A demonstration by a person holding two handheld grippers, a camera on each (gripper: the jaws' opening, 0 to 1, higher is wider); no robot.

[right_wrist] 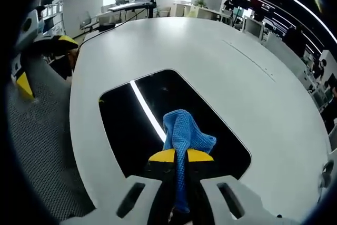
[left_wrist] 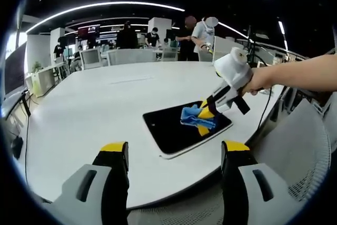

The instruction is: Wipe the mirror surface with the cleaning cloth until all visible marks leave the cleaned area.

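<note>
— What is your right tool (right_wrist: 181, 155) doing?
— Its yellow tips are clamped on the cloth (right_wrist: 182, 135), which bunches up ahead of them and presses on the mirror (right_wrist: 129, 125). In the left gripper view you see that same tool (left_wrist: 206, 113) reaching down from your hand (left_wrist: 258, 80), with the cloth (left_wrist: 196, 118) on the far part of the mirror (left_wrist: 174, 127).
— And your left tool (left_wrist: 175, 151)?
— Its jaws stand wide apart with nothing between them, held off the near edge of the surface (left_wrist: 95, 109).
— Where does the mirror lie?
— Flat on the white surface (right_wrist: 253, 77), near its near edge and toward its right end, dark, with a ceiling light reflected as a bright streak beside the cloth.
— Anything farther off?
— Chairs (left_wrist: 92, 57) stand along the far edge, and people (left_wrist: 202, 36) stand beyond them.
</note>
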